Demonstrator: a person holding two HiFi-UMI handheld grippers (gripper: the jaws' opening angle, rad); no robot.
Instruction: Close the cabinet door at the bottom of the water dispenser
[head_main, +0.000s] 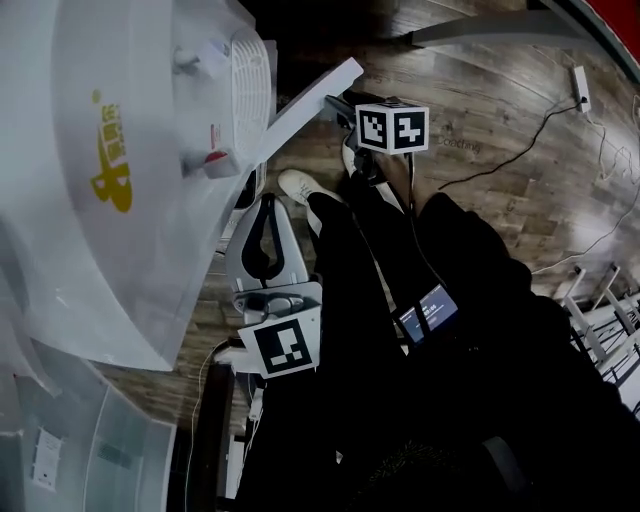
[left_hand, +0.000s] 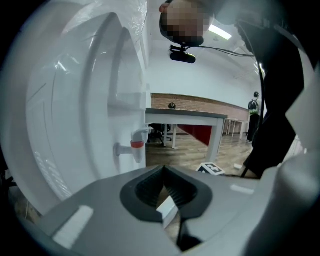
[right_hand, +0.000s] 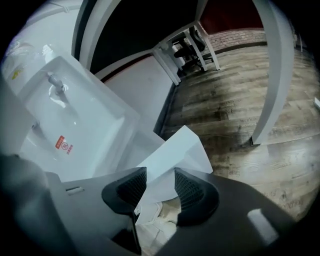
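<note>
The white water dispenser (head_main: 120, 180) fills the left of the head view, its red tap (head_main: 215, 160) facing right. Low down, its white cabinet door (head_main: 315, 95) stands swung out over the wooden floor. My right gripper (head_main: 350, 118) is at the door's free edge, under its marker cube. In the right gripper view the right gripper (right_hand: 160, 172) is open, with the door panel (right_hand: 175, 152) running between its dark pads. My left gripper (head_main: 268, 200) hangs beside the dispenser front. In its own view the left gripper (left_hand: 163, 170) is shut and empty, with the red tap (left_hand: 136, 145) beyond.
The person's white shoe (head_main: 300, 185) and black trouser legs stand right behind the door. Cables (head_main: 520, 140) and a power strip (head_main: 582, 88) lie on the floor at right. A grey table leg (right_hand: 277, 75) rises nearby. Another white unit (head_main: 70, 450) sits at the lower left.
</note>
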